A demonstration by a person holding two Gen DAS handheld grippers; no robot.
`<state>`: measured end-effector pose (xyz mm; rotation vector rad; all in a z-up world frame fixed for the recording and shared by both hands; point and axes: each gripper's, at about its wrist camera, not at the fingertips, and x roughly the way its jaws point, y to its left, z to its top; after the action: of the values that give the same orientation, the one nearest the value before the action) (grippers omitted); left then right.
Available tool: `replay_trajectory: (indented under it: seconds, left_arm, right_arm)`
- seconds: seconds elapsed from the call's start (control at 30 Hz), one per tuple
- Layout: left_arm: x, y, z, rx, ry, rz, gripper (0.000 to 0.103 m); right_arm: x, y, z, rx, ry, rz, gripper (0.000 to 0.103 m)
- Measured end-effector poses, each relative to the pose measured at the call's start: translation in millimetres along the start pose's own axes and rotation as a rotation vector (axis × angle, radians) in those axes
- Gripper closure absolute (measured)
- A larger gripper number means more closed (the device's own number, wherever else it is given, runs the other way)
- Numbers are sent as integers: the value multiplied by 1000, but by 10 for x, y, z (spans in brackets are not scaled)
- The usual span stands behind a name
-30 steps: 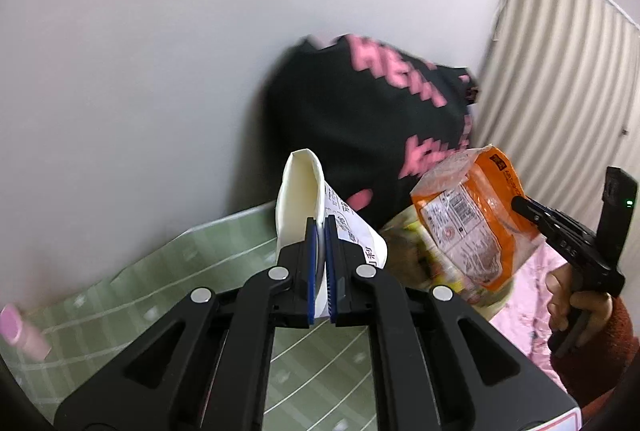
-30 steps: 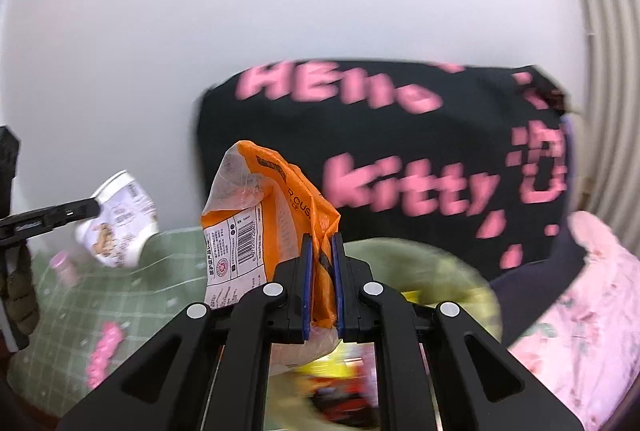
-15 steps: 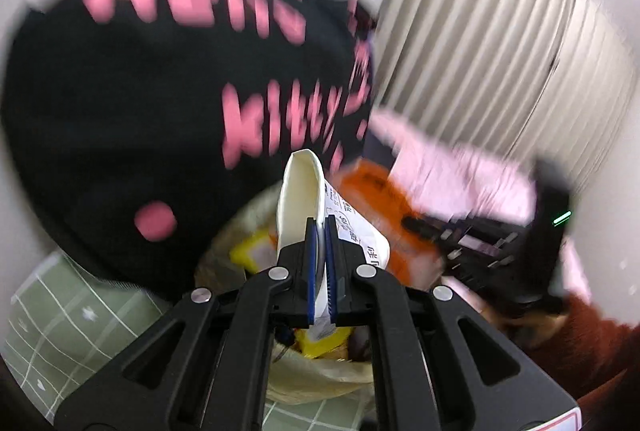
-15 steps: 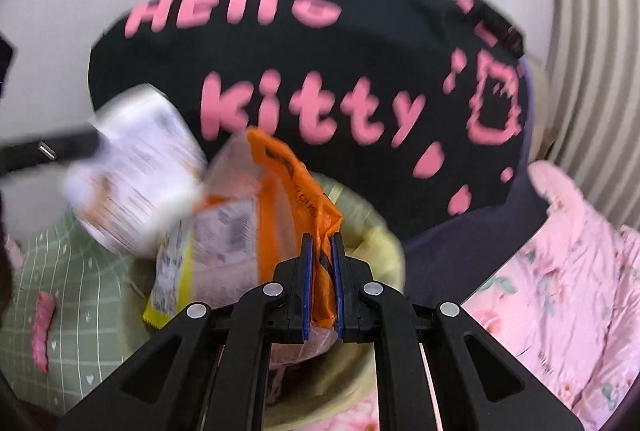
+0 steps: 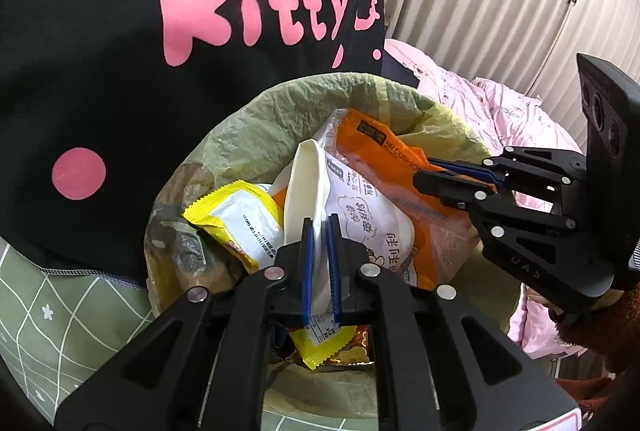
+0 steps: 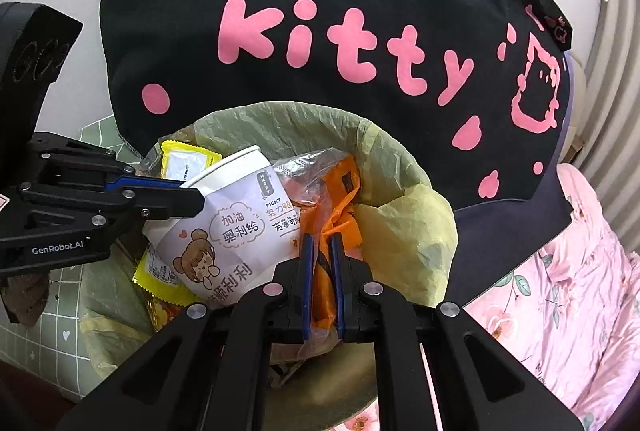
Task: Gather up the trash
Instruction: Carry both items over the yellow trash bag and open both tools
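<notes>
Both over lined bin [image 6: 404,167], frame centre: left gripper [image 5: 320,263] pinches paper cup [image 5: 308,183] rim, right gripper [image 6: 320,283] clamps orange wrapper [image 6: 340,215]; prob. lower w/ care, then release inside.

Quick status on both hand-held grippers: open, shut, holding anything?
Left hand-held gripper: shut on the paper cup, over the lined bin.
Right hand-held gripper: shut on the orange wrapper, over the same bin.
</notes>
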<state>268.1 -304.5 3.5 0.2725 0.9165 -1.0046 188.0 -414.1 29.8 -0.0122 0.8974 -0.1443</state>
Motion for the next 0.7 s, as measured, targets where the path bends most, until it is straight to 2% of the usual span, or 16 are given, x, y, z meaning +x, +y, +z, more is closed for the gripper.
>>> replay_trajectory:
  seconds: [0.17, 0.33, 0.5, 0.7]
  left_arm:
    - [88, 38, 75, -23, 6, -21, 96]
    - [43, 188, 4, -110, 25, -119, 96]
    - [-3, 185, -59, -96, 39, -132, 96]
    - [-30, 239, -69, -108, 33, -160, 96]
  right_arm:
    - [-37, -13, -6, 43, 1, 29, 93]
    - [-119, -38, -55, 134, -1, 78, 93]
    - [-137, 52, -88, 150, 6, 43, 93]
    - [-181, 40, -87, 236, 4, -6, 93]
